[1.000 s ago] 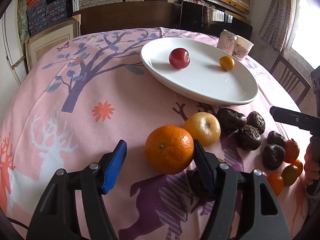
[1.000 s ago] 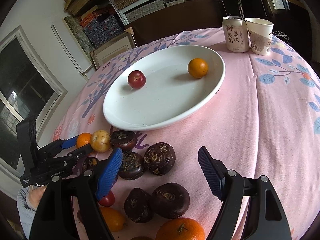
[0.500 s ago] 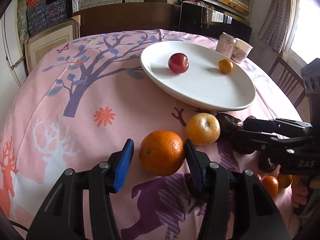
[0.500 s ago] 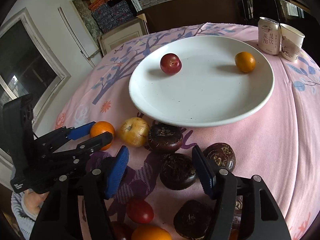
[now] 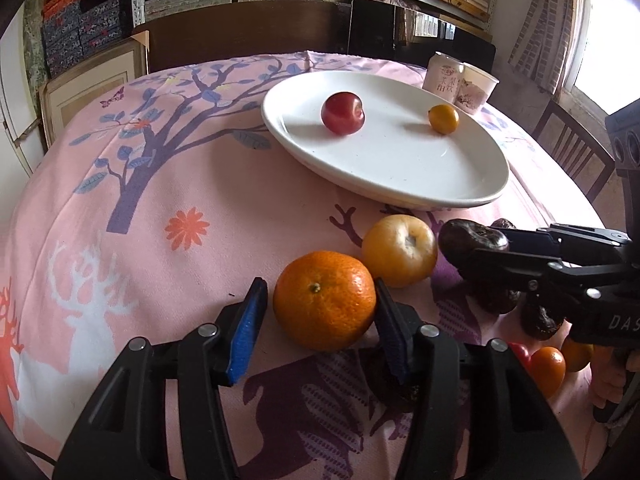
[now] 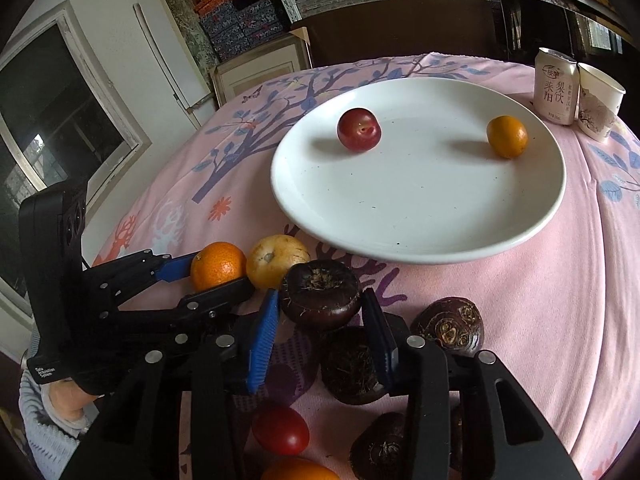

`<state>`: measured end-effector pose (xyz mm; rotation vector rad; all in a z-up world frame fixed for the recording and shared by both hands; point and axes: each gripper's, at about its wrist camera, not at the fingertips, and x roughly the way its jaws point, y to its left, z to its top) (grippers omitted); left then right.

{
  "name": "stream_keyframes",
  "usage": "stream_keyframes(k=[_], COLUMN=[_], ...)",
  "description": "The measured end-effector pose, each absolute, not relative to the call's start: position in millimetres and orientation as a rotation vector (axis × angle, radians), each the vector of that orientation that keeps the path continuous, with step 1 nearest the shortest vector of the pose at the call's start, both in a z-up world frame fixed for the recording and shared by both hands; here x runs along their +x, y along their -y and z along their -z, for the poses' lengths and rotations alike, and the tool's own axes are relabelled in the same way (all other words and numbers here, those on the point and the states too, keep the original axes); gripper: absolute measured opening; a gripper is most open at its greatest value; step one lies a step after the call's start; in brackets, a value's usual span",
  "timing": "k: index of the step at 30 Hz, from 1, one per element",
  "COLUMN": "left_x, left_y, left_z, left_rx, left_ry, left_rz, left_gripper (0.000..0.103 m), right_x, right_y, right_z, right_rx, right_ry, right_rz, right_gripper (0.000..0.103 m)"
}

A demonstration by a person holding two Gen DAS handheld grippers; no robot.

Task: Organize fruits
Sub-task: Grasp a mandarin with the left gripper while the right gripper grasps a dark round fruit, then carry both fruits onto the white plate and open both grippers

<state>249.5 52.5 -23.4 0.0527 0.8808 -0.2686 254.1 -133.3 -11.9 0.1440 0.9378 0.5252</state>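
Pink tablecloth point(image 5: 168, 184) printed with a purple tree and white deer, draped over a round table. On it, toward the far side, a wide white oval ceramic plate point(image 5: 472, 168) bearing a round dark-red plum point(image 5: 342, 113) and, well apart from it, a small orange kumquat-like fruit point(image 5: 443, 119). Beyond the plate, a pale drink can point(image 6: 556, 86) touching a white paper cup point(image 6: 599, 101). Left gripper point(image 5: 320, 320) with blue pads, closing until just now, clenched on a large round orange mandarin point(image 5: 325, 300) resting on the cloth. Just beside the mandarin, touching it, a round yellow apple-like fruit point(image 5: 399, 249). Right gripper point(image 6: 318, 316), jaws just closing too, clamped around a dark brown-purple flattened water chestnut point(image 6: 320, 294), close in front of the plate's near rim. More dark chestnuts point(image 6: 448, 328) clustered nearby, plus a small red tomato point(image 6: 280, 430).
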Motion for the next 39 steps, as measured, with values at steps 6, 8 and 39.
stream_keyframes(k=[6, 8, 39], left_x=[243, 241, 283], left_y=[-66, -70, -10], left_z=[6, 2, -35], left_rx=[0.003, -0.022, 0.054], left_ry=[-0.807, -0.797, -0.755], left_rz=[0.230, 0.244, 0.261], left_gripper=[0.047, 0.047, 0.046], right_x=[251, 248, 296], right_y=[145, 147, 204], right_z=[1, -6, -24], right_rx=[0.214, 0.211, 0.284], right_ry=[-0.907, -0.886, -0.784], right_rz=[-0.557, -0.563, -0.365], right_gripper=[0.043, 0.042, 0.043])
